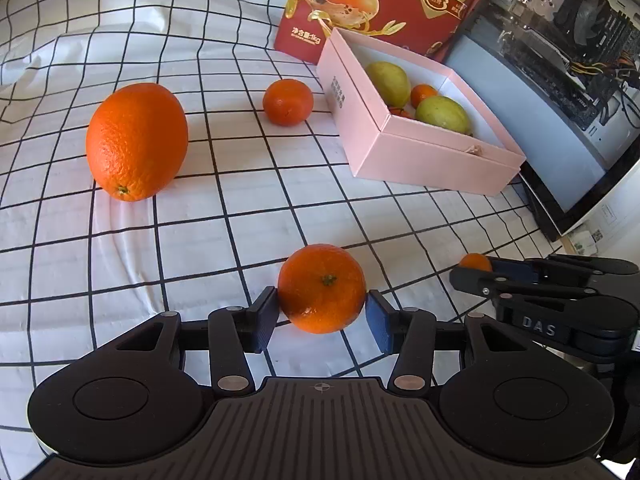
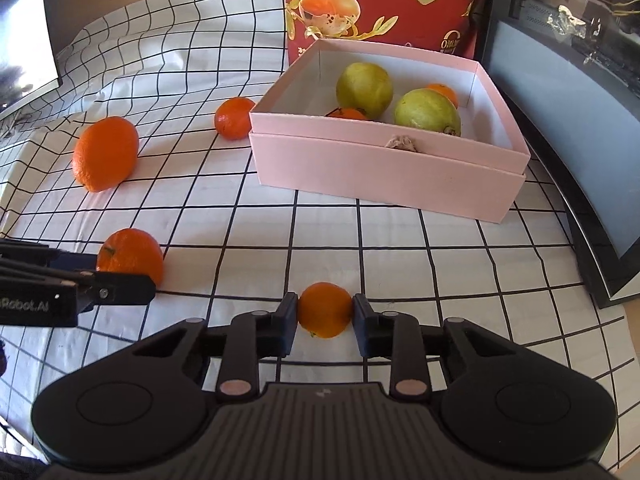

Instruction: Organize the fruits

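Note:
My left gripper (image 1: 322,308) is shut on a mandarin (image 1: 322,288) that rests on the checked cloth; the same mandarin (image 2: 130,254) shows in the right wrist view. My right gripper (image 2: 325,312) is shut on a smaller mandarin (image 2: 325,310), also seen in the left wrist view (image 1: 475,262). A pink box (image 2: 384,168) ahead holds two green fruits (image 2: 364,89) (image 2: 427,114) and two small mandarins. A large orange (image 1: 136,140) and another mandarin (image 1: 288,102) lie loose on the cloth.
A red printed package (image 1: 400,4) stands behind the pink box (image 1: 420,156). A dark monitor (image 2: 560,128) and computer hardware (image 1: 560,32) lie to the right. The checked cloth (image 1: 240,200) is wrinkled at the back left.

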### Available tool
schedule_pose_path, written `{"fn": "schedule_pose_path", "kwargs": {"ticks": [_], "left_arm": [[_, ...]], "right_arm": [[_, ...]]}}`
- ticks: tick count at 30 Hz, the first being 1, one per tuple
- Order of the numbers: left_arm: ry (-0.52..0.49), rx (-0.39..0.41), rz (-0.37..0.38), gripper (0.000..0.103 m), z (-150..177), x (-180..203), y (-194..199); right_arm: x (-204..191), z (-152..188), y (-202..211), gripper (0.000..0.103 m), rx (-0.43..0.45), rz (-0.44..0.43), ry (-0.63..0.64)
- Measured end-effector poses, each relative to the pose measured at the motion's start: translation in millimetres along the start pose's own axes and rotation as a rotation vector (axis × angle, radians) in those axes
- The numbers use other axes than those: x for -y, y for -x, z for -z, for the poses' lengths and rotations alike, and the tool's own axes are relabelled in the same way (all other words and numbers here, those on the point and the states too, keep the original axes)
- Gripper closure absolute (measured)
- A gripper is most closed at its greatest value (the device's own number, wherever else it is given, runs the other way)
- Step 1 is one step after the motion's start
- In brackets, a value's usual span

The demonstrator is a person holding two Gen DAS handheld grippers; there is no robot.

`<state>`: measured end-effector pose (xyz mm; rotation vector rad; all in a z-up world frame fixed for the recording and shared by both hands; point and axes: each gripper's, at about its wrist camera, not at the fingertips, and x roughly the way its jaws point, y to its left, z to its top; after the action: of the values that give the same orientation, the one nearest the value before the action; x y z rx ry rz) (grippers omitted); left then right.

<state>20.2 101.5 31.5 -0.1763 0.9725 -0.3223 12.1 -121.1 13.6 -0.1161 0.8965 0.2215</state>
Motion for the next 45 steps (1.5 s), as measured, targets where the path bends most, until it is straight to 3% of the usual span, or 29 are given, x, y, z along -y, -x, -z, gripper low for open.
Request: {"fn": "schedule_pose_path", "kwargs": {"ticks": [9, 13, 19, 24, 29, 32, 38, 41, 45], "left_arm": [[-0.031, 0.012, -0.011, 0.051, -11, 4, -1], [-0.058, 0.064, 0.015, 0.051, -45, 15, 6], [-0.17, 0.192, 0.06, 0.051, -108, 57, 23], [-0.228, 0.149, 0.055, 0.051, -142, 90, 2], [-0.181, 0.06, 0.083, 0.051, -157, 98, -47], [-0.143, 0.041, 0.099, 0.052, -155, 93, -65], [-0.068, 0.2, 0.148, 0.052, -140, 72, -16], [-0.038, 0.247, 0.117, 0.052, -116, 47, 15], [0.025, 0.208, 0.037, 0.053, -80, 13, 36]], "right_arm": [[13, -8, 21, 0.075, 0.049, -0.006, -0.013], [31, -28, 40, 0.075, 0.111, -0.006, -0.042], [59, -85, 85, 0.075, 0.293, 0.019, -0.046], [81, -123, 102, 0.075, 0.388, 0.046, -0.048], [96, -136, 92, 0.075, 0.38, 0.029, -0.084], [100, -136, 80, 0.075, 0.355, 0.019, -0.097], [106, -136, 63, 0.075, 0.313, 0.005, -0.106], [108, -143, 48, 0.075, 0.284, -0.018, -0.111], [103, -164, 20, 0.075, 0.231, -0.08, -0.127]]}}
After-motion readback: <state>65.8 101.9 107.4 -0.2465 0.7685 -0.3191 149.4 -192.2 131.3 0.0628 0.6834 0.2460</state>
